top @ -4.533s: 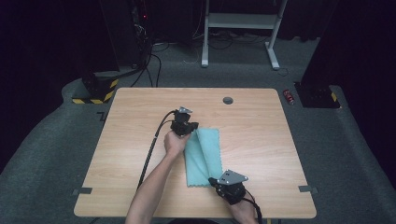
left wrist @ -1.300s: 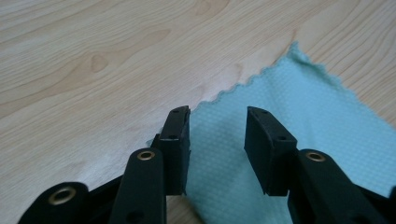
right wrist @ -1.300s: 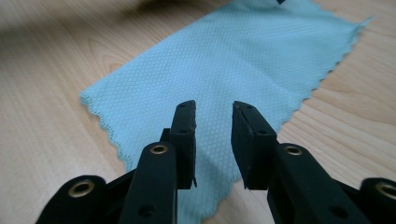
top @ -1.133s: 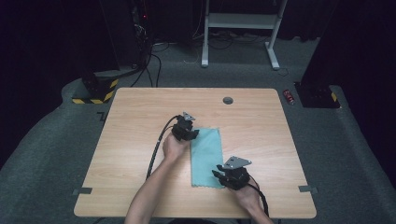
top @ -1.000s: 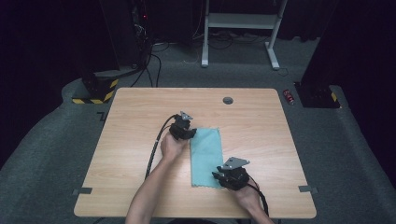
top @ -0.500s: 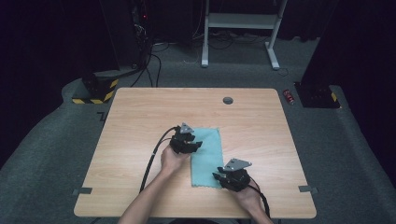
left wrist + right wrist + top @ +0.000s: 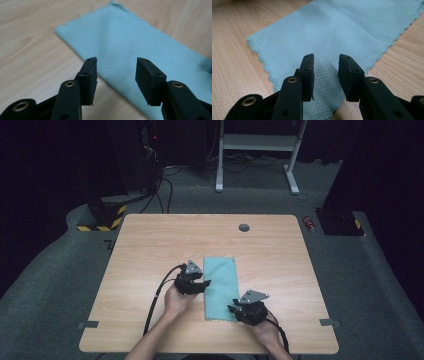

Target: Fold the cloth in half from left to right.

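A pale teal cloth (image 7: 220,287) lies flat on the wooden desk (image 7: 150,245), folded into a long narrow strip that runs from the desk's middle toward the person's edge. In the right gripper view its weave shows as a fine diamond grid with a scalloped hem (image 7: 265,66), and a soft crease crosses it; in the left gripper view the cloth (image 7: 130,50) looks smooth, its far corner slightly frayed.

The left hand-held gripper (image 7: 200,284) sits at the cloth's left long edge, about halfway along it. Its jaws stand apart with nothing pinched between them, the cloth lying beneath and beyond the fingertips (image 7: 91,67); they have just been opening. The right hand-held gripper (image 7: 235,309) is at the cloth's near right corner, jaws parted over the fabric; whether its fingertips (image 7: 308,67) press on the cloth I cannot tell.

Compared with a second ago, the left hand-held gripper has come back from the cloth's far left corner toward the person, along the left edge. The right hand-held gripper stays where it was, and the cloth lies in the same place.
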`<state>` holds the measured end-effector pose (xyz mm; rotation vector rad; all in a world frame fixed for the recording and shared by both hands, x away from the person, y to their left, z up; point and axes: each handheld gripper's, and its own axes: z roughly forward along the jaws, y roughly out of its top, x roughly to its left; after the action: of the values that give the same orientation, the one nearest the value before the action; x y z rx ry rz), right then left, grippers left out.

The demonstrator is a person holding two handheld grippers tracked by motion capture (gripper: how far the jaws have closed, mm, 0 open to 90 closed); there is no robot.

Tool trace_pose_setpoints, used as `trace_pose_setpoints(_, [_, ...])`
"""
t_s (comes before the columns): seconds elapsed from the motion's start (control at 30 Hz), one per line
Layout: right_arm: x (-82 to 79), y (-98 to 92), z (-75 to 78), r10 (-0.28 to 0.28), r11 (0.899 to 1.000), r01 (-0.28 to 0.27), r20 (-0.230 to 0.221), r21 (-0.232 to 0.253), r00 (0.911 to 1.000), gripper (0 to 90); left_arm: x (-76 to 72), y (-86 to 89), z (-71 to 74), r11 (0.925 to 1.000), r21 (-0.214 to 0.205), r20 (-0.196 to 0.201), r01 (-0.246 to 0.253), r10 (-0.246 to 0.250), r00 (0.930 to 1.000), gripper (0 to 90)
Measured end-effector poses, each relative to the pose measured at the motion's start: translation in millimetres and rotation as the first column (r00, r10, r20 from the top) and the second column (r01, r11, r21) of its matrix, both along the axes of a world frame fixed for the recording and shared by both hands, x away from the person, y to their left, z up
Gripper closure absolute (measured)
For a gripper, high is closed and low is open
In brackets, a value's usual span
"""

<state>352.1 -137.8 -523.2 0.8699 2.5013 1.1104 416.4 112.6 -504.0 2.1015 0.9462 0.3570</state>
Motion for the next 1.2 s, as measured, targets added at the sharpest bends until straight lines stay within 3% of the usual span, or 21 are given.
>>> trace_pose_setpoints(0.17, [0.1, -0.1, 0.0, 0.0, 1.0, 0.0, -0.001, 0.001, 1.0, 65.6, -18.2, -3.6, -14.3, 0.9969, 0.074, -0.009, 0.027, -0.026, 0.9996, 50.2])
trace_pose_setpoints(0.23, [0.0, 0.0, 0.0, 0.0, 1.0, 0.0, 0.0, 0.0, 1.0, 65.7, -23.8, 2.0, -16.9, 0.9983, 0.056, 0.006, 0.01, -0.011, 0.9999, 50.5])
trace_pose_setpoints(0.37, [-0.1, 0.1, 0.0, 0.0, 1.0, 0.0, 0.001, -0.001, 1.0, 65.6, -31.8, 6.9, -14.0, 0.9973, 0.072, 0.01, -0.011, 0.011, 0.9999, 50.7])
trace_pose_setpoints(0.53, [0.0, 0.2, -0.1, 0.0, 1.0, 0.0, 0.003, -0.001, 1.0, 65.6, -48.9, 2.1, -9.0, 0.9998, 0.007, 0.006, 0.02, -0.02, 0.9998, 48.4])
trace_pose_setpoints(0.67, [-0.1, 0.1, 0.0, -0.002, 1.0, 0.002, 0.0, 0.0, 1.0, 65.6, -62.0, -3.8, -17.4, 0.998, 0.046, 0.0, 0.042, -0.042, 0.9991, 46.9])
trace_pose_setpoints(0.7, [-0.1, 0.1, 0.0, -0.002, 1.0, 0.002, 0.0, 0.0, 1.0, 65.6, -65.0, -3.1, -19.1, 0.998, 0.051, 0.025, 0.038, -0.04, 0.9989, 46.4])
trace_pose_setpoints(0.8, [-0.1, 0.1, 0.0, 0.001, 1.0, -0.001, 0.003, -0.003, 1.0, 65.3, -71.2, -0.6, -20.0, 0.998, 0.058, 0.042, 0.025, -0.028, 0.9987, 45.0])
trace_pose_setpoints(0.9, [-0.4, 0.3, 0.1, 0.002, 1.0, -0.002, 0.004, -0.006, 1.0, 65.0, -75.1, 3.0, -21.6, 0.9988, 0.049, 0.054, 0.007, -0.009, 0.9985, 43.6])
trace_pose_setpoints(0.93, [-0.4, 0.4, -0.1, 0.003, 1.0, -0.003, 0.006, -0.005, 1.0, 64.8, -76.8, 2.7, -22.0, 0.9994, 0.035, 0.041, 0.004, -0.005, 0.9991, 43.0])
trace_pose_setpoints(1.2, [-0.7, 1.1, -0.1, 0.009, 1.0, -0.009, 0.014, -0.011, 0.9999, 63.3, -82.2, 3.9, -22.0, 0.999, 0.045, 0.042, 0.0, -0.002, 0.9991, 38.5])
